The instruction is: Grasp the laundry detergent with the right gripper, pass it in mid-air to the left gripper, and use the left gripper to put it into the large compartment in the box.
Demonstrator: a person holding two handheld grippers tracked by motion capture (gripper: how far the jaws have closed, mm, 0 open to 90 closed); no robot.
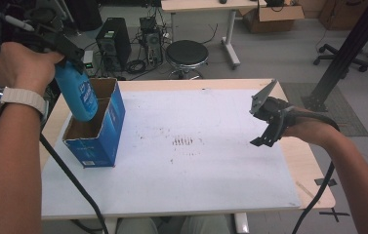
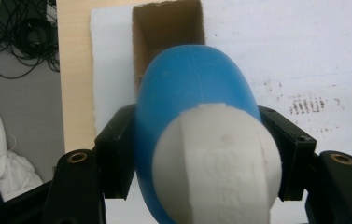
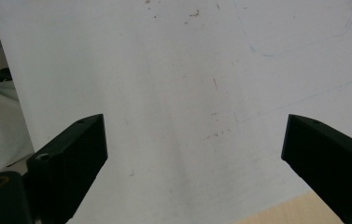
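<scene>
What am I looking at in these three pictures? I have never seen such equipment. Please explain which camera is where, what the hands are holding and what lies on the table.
A person sits at a table and holds a hand-operated two-jaw gripper in each hand. The high view looks down from above the person. The other two pictures come from cameras riding on the grippers.

The left gripper is shut on a blue plastic bottle with a white cap, held above an open blue cardboard box with a divider inside. The right gripper is open and holds nothing, hovering over the white sheet that covers the wooden table. The sheet carries a few dark marks.
</scene>
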